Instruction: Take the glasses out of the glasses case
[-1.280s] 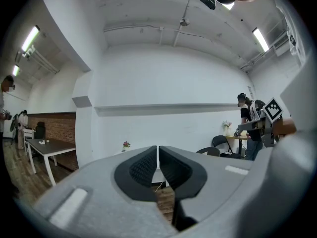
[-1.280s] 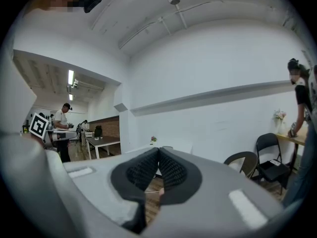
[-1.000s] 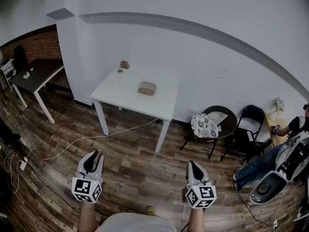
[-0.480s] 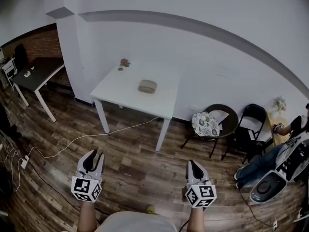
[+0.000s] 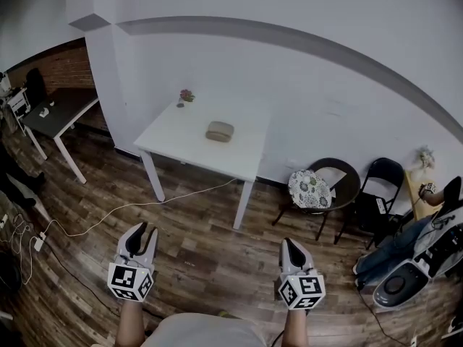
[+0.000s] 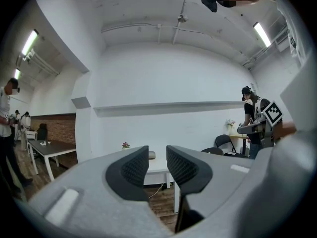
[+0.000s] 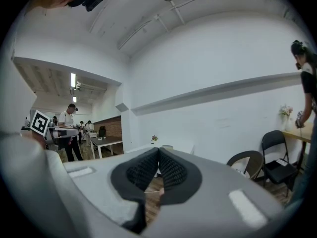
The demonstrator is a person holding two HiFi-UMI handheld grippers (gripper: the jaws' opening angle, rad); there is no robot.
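Left claw: our left claw [image 5: 142,230] is held low over the wooden floor [image 5: 195,259]. In the left gripper view [image 6: 157,155] its jaws stand wide apart with nothing between the pads.
Right claw: our right claw [image 5: 289,243] is level with the left one and well apart from it. In the right gripper view [image 7: 159,150] its jaw tips meet, gripping nothing.
Glasses case: the glasses case [image 5: 220,131] lies near the middle of the white surface [image 5: 181,132], well apart from both claws. From above it looks closed.
Only the head view: we see both claws at once, a white cable [image 5: 145,204] trailing over the floor, a round chair [image 5: 309,189] with a patterned cushion, and a folding chair [image 5: 382,179] beside it.
Only the left gripper view: the case [image 6: 151,154] shows as a small shape far off in the gap between the jaws. We also see a person [image 6: 252,118] standing at the right.
Only the right gripper view: we see people [image 7: 69,128] standing by a dark desk [image 7: 106,142] at the left, and ceiling lights [image 7: 73,80].
Shared by all views: a small flower pot [image 5: 186,96] stands at the far corner of the surface.
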